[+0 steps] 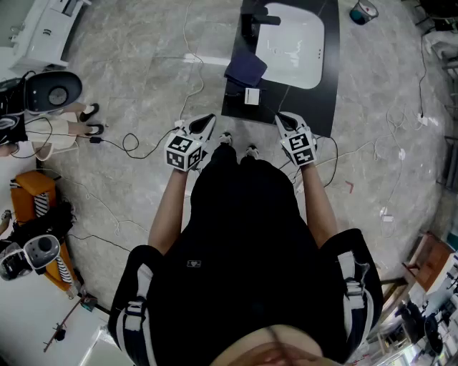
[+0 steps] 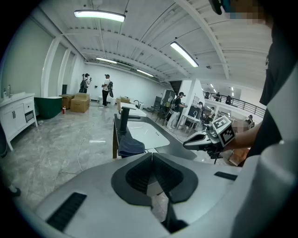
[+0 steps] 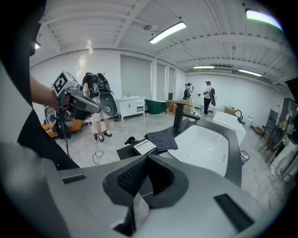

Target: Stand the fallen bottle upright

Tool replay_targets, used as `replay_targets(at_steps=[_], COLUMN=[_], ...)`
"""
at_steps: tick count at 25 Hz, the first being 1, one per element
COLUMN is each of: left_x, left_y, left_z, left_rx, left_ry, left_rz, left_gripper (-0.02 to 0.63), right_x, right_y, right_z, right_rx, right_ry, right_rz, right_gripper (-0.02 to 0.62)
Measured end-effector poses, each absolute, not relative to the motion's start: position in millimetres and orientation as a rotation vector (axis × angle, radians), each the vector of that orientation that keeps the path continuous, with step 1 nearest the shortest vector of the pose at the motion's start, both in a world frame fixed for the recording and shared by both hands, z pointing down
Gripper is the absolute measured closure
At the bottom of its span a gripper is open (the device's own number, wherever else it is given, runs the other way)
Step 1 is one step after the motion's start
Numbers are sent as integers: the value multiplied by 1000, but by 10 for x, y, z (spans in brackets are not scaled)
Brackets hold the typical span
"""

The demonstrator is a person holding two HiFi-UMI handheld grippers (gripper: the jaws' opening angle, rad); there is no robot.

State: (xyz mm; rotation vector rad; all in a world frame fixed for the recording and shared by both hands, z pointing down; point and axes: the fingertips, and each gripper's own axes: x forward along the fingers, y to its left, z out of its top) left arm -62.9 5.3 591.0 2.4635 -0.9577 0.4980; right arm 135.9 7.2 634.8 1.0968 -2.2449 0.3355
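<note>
No bottle shows plainly in any view. A black counter [image 1: 325, 86] with a white sink basin [image 1: 293, 50] and a black faucet [image 1: 250, 21] stands just ahead of me. On its near left part lie a dark blue cloth [image 1: 245, 68] and a white card [image 1: 251, 96]. A small dark object [image 3: 126, 139] sits at the counter's near corner; I cannot tell what it is. My left gripper [image 1: 207, 120] and right gripper [image 1: 283, 118] hover side by side short of the counter's near edge, tilted down. Both are shut, with nothing between their pads.
Cables [image 1: 129, 143] trail over the grey marble floor on both sides of the counter. A person's feet in dark shoes [image 1: 89, 111] stand at the left beside camera gear. A small cup [image 1: 363, 11] sits on the floor beyond the counter. Furniture crowds the lower right corner.
</note>
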Motion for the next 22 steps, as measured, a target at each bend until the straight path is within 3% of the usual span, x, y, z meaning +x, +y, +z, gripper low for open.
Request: replay_targets(at_steps=[22], left_x=[-603], left_y=[-47], left_z=[5985], left_rx=[2448], left_ry=[-923], left_rz=[477], left_gripper=[591], right_x=[1280], right_y=[47], right_z=[6383], right_rx=[1078], right_ry=[-2211], right_rz=[329], right_gripper=[537])
